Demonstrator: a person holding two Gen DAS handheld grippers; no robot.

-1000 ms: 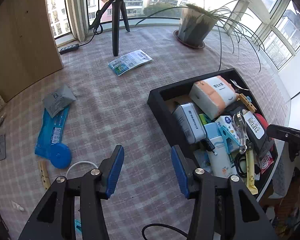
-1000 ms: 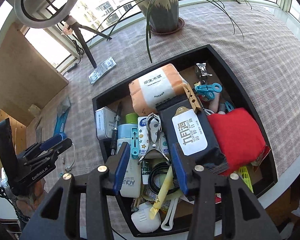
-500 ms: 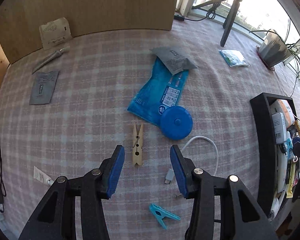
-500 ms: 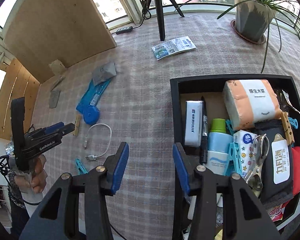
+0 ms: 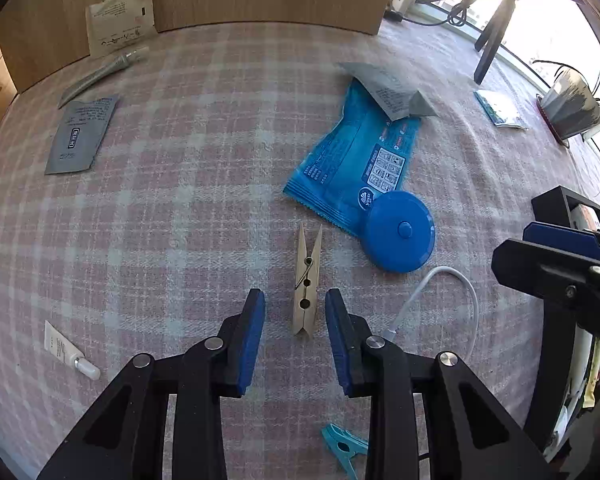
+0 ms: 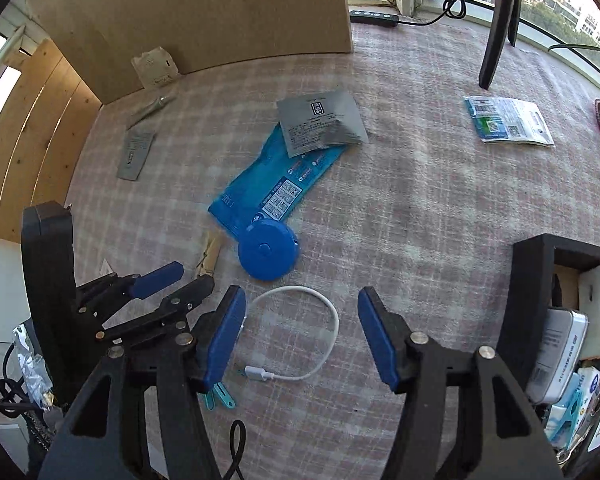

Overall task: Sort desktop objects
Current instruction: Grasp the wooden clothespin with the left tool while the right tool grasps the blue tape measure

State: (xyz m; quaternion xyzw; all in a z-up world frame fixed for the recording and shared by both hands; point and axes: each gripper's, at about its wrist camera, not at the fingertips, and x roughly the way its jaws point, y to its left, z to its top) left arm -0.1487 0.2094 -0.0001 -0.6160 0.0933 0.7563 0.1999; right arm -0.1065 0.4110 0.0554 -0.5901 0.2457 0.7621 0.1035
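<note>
A pale wooden clothespin [image 5: 307, 282], slim with a wire spring and two round holes, lies flat on the pink-and-grey plaid woven cloth [image 5: 180, 208]. The left gripper [image 5: 295, 312] straddles its lower end, blue pads closing but not touching it. Just right of the clothespin sits a smooth round blue plastic tape-measure case [image 5: 398, 237] on a glossy blue printed packet [image 5: 352, 168], its lettering too small to read. Further right, a white cable [image 6: 296, 332] loops between the right gripper's [image 6: 302, 336] spread, still-widening jaws, untouched.

Checked tablecloth [image 5: 180, 220] carries clothespin [image 5: 307, 280], cable [image 6: 300, 320].
</note>
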